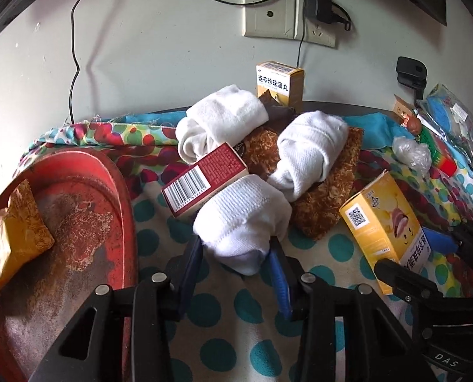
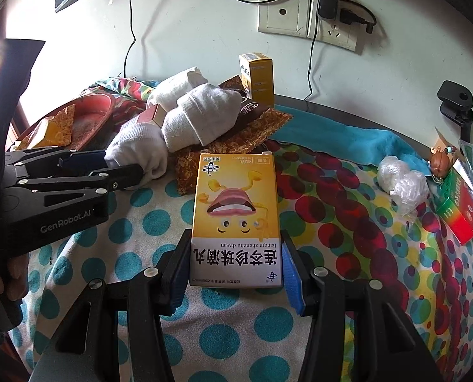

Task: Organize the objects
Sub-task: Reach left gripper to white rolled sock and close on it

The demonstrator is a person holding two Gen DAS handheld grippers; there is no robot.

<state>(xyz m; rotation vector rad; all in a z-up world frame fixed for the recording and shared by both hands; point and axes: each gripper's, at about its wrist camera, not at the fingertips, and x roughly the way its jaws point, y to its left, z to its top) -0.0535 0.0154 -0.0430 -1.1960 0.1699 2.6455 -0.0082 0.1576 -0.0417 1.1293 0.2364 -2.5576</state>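
My left gripper (image 1: pixel 235 245) is shut on a rolled white sock (image 1: pixel 243 219), with the blue pads pressing on its near end on both sides. From the right wrist view the same left gripper (image 2: pixel 125 162) comes in from the left onto that sock (image 2: pixel 137 149). My right gripper (image 2: pixel 235 238) is shut on a yellow medicine box (image 2: pixel 236 197) with a cartoon mouth, which lies flat on the dotted cloth. That box (image 1: pixel 376 219) shows at the right of the left wrist view. Two more sock rolls (image 1: pixel 220 121) (image 1: pixel 309 149) lie behind, on brown snack packets (image 1: pixel 325 197).
A dark red barcode box (image 1: pixel 201 178) leans against the socks. A red tray (image 1: pixel 77 210) on the left holds a yellow packet (image 1: pixel 17 238). A second yellow box (image 1: pixel 279 82) stands upright by the wall. At the right are crumpled plastic (image 2: pixel 402 184) and a green-red box (image 2: pixel 456 210).
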